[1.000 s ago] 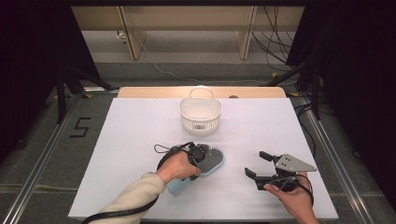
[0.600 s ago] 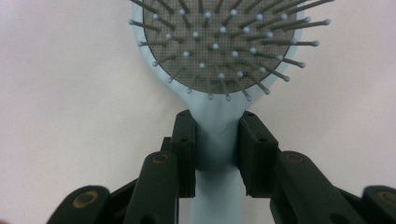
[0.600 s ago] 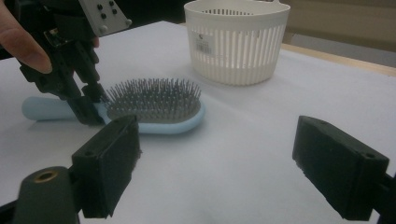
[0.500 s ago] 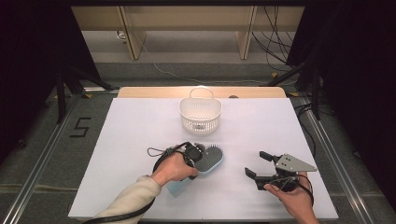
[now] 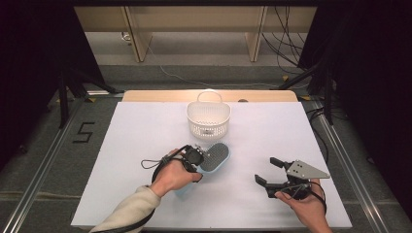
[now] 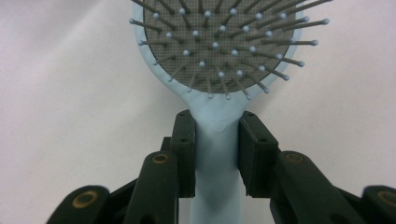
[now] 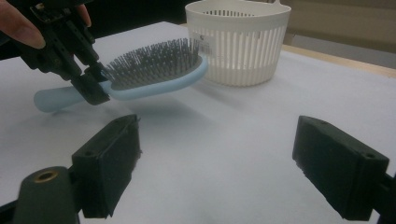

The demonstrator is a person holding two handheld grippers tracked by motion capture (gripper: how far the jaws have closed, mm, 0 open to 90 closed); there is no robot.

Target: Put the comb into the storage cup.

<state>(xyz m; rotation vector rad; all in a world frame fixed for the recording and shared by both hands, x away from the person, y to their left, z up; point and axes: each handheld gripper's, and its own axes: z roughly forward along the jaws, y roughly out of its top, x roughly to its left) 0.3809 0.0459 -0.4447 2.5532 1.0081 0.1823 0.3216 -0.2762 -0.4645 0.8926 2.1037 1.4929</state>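
A light blue hairbrush (image 5: 214, 158) with a grey bristle pad is held just above the white table, its head pointing toward the basket. My left gripper (image 5: 197, 158) is shut on the brush's neck; in the left gripper view both pads press the neck of the hairbrush (image 6: 217, 135) just below the bristle pad. In the right gripper view the hairbrush (image 7: 154, 70) hangs clear of the table with its shadow beneath, and the left gripper (image 7: 88, 81) clamps it. My right gripper (image 5: 268, 171) stands open at the table's front right with nothing between its fingers.
A white slotted basket (image 5: 209, 118) with a handle stands at the back middle of the white table (image 5: 121, 145), a short way beyond the brush head. In the right gripper view the basket (image 7: 238, 42) sits behind the brush.
My left gripper has carried the hairbrush a little up and toward the basket. The right gripper has stayed where it was.
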